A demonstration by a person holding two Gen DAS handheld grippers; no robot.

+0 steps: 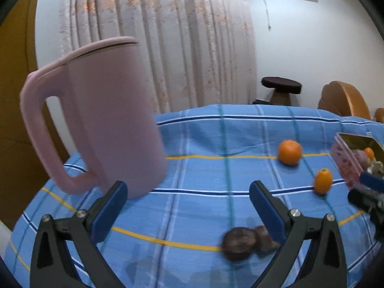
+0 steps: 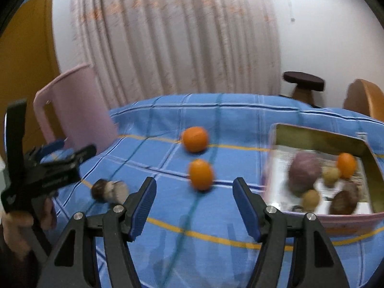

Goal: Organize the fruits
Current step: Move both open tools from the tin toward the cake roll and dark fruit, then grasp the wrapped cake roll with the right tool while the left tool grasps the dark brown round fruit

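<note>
A round orange (image 1: 289, 152) (image 2: 195, 139) and a smaller oval orange fruit (image 1: 323, 181) (image 2: 201, 174) lie loose on the blue checked cloth (image 1: 204, 139). Two brown fruits (image 1: 242, 242) (image 2: 109, 190) lie close in front of my left gripper (image 1: 188, 192), which stands open and empty. My right gripper (image 2: 194, 186) is open too, with nothing between its fingers; the oval fruit lies just beyond them. A pink box (image 2: 319, 134) (image 1: 343, 160) at the right holds several fruits, among them a purple one (image 2: 304, 170) and a small orange one (image 2: 346, 165). Both views are blurred.
A tall pink jug (image 1: 96, 120) (image 2: 79, 110) stands at the left of the table. In the right wrist view a hand (image 2: 16, 223) holds the left gripper (image 2: 48, 168) at the left edge. A dark stool (image 1: 280, 85) and a wooden chair (image 1: 340, 100) stand behind the table.
</note>
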